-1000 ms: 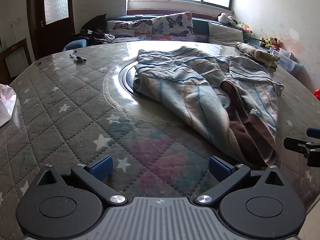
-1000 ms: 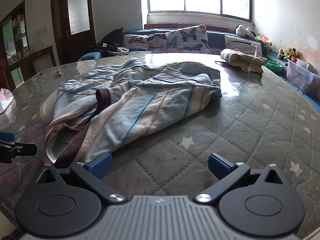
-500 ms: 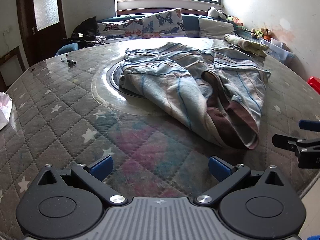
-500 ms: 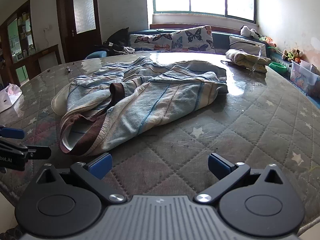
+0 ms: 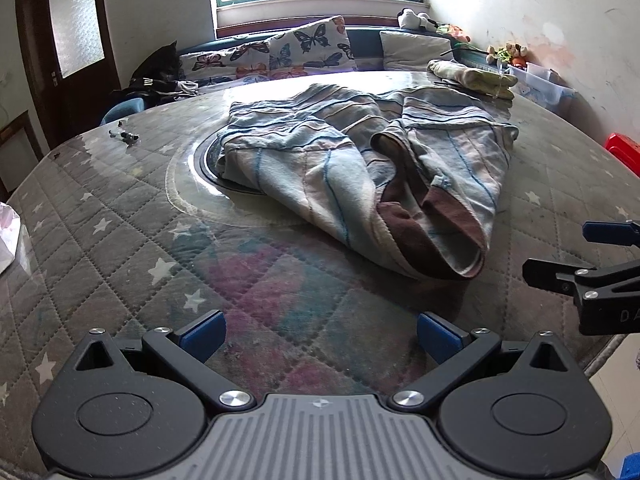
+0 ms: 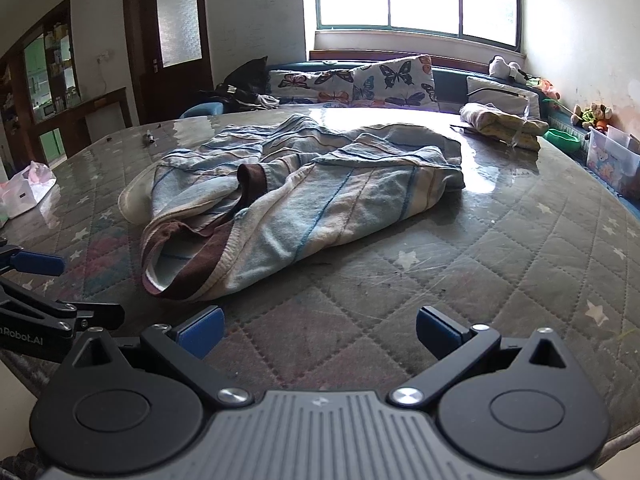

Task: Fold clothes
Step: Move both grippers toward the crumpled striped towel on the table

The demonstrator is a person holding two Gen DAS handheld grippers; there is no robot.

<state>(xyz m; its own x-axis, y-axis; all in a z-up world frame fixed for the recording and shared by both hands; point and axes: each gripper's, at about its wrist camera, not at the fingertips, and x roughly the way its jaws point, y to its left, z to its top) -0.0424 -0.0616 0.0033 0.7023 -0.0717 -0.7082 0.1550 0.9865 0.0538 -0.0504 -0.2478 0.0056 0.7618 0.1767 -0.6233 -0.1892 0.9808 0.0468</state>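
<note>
A crumpled blue-and-cream striped garment with a brown hem lies on the round quilted table; it also shows in the right wrist view. My left gripper is open and empty, above the table's near edge, short of the garment's brown hem. My right gripper is open and empty, near the table edge just in front of the hem. The right gripper also shows at the right edge of the left wrist view, and the left gripper at the left edge of the right wrist view.
A folded yellowish cloth lies at the table's far right. A white plastic bag sits at the left edge. Small dark items lie far left. A sofa with butterfly cushions and a storage bin stand beyond.
Both grippers have drawn back toward the table's near edge and risen; the garment now looks farther off. The garment lies as before. Both stay open.
</note>
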